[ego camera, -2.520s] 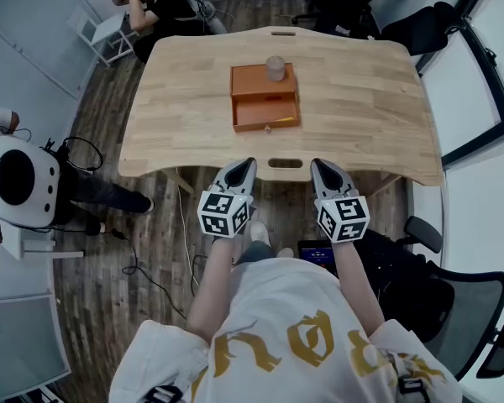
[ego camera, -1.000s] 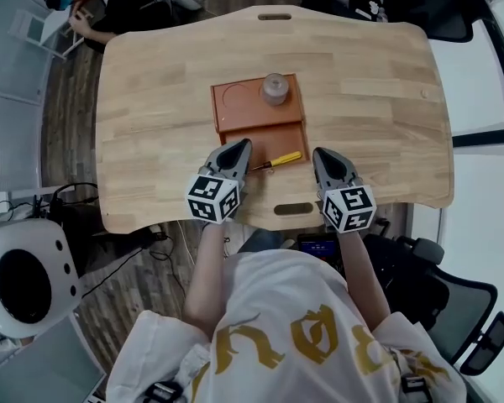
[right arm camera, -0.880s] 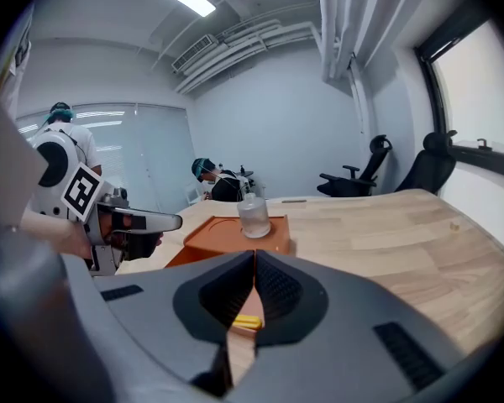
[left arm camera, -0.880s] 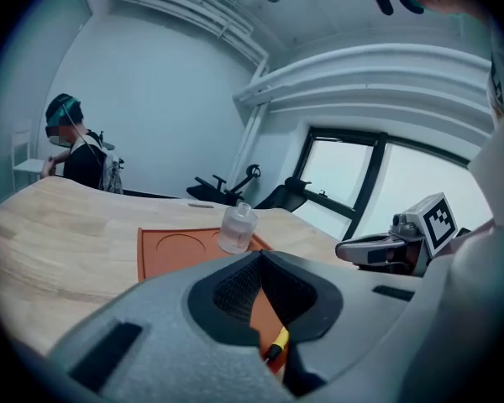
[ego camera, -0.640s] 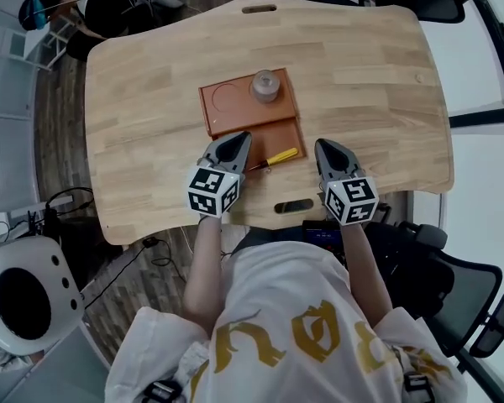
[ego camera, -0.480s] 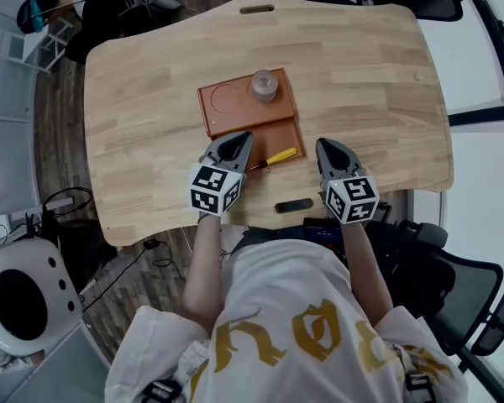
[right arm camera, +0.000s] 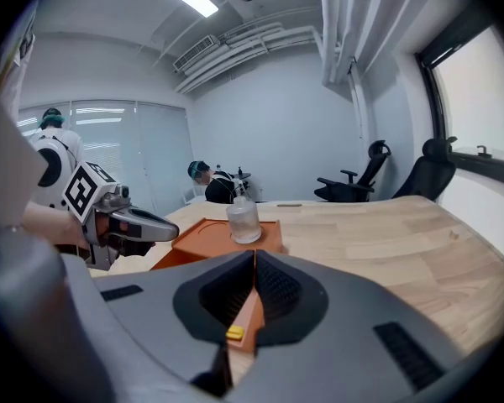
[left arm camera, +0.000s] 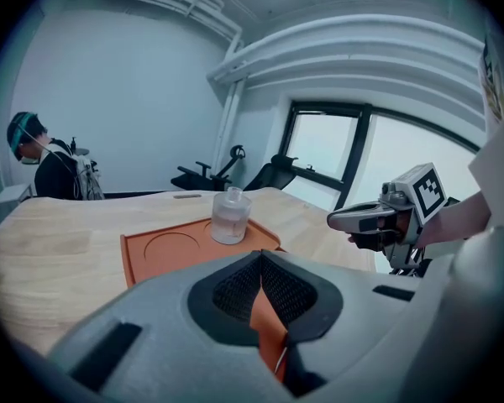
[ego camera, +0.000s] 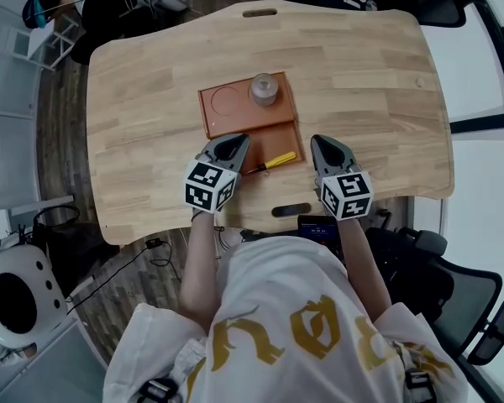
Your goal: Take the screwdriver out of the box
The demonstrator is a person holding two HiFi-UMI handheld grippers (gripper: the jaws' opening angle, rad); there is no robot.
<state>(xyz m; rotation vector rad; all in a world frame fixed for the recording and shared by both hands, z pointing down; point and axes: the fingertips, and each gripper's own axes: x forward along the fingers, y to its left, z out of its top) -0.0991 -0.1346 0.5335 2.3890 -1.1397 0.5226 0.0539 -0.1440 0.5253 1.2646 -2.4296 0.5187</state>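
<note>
Both hand-held grippers hover over the near edge of the light wooden table [ego camera: 361, 74]: my left gripper [ego camera: 233, 143] has its jaws pressed together on nothing, and my right gripper [ego camera: 323, 143] is closed and empty too. Between their tips lies the yellow-handled screwdriver [ego camera: 277, 159], slantwise in the pulled-out drawer [ego camera: 273, 139] of the flat orange box [ego camera: 245, 121], handle toward the table's right edge and metal tip toward my left gripper. The box sits around the middle of the table with the drawer facing the near edge, and a clear round bottle [ego camera: 263, 89] stands on its top. To do this well, I think I should open the right jaws first, bring them down across the handle rather than along it, close squarely, then lift straight up so the shaft clears the drawer wall without nudging the box or tipping the bottle. I count two grippers, one box, one drawer, one screwdriver, one bottle.
</note>
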